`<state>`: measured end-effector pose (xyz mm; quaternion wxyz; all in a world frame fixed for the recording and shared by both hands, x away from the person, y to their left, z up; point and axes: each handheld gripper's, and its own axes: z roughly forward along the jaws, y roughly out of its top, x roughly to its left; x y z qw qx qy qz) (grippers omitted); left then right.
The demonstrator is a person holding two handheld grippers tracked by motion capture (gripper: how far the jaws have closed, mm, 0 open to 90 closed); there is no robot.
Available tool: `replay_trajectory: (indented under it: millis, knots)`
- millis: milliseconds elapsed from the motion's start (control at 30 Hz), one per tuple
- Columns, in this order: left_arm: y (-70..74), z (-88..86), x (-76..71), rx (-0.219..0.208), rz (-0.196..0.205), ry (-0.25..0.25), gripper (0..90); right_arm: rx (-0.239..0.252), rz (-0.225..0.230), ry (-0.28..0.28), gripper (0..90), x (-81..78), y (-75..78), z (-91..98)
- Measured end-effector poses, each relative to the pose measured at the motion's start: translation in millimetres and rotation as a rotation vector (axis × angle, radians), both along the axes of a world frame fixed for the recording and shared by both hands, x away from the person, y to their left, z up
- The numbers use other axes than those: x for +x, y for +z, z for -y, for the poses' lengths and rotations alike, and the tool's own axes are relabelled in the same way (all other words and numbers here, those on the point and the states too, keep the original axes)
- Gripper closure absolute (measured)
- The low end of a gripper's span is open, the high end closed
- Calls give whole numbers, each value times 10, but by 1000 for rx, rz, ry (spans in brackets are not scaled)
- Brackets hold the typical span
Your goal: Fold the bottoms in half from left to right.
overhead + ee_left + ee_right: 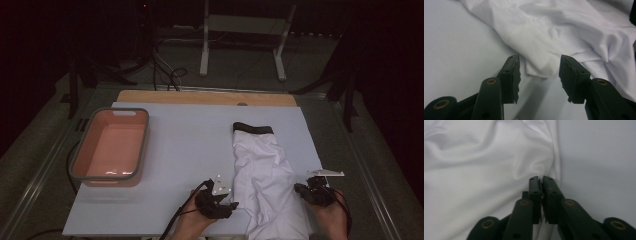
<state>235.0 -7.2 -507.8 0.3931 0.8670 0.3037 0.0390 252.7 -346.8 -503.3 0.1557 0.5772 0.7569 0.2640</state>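
The white garment (262, 175) lies crumpled, well right of the pink basin (111, 146). The right gripper (541, 180) is clamped on its edge. The left gripper (539, 65) stands half open, empty, fabric corner between its jaws. Risk: closing early catches only a thin fold, which slips.

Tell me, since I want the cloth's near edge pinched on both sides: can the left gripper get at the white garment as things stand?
Probably yes. The left gripper has its jaws apart, with a folded corner of the white garment just ahead of them and only bare table around it. The right gripper is shut on the opposite edge.
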Motion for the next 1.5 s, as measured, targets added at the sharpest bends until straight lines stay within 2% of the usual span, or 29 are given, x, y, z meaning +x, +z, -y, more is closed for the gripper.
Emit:
replay_trajectory:
  millis: [367,700,867,933,1500]
  knots:
    - [-41,32,21,25,19,20,435,-12,16,-10,896,-6,18,11]
    - [-68,87,33,32,25,17,426,-10,33,-35,897,4,36,80]
    - [-73,84,41,37,26,18,425,-20,40,-35,897,15,33,91]
    - [-72,78,43,38,26,19,425,-39,49,-36,897,18,34,91]
    - [-107,120,45,51,22,11,437,-41,66,-47,896,44,42,130]
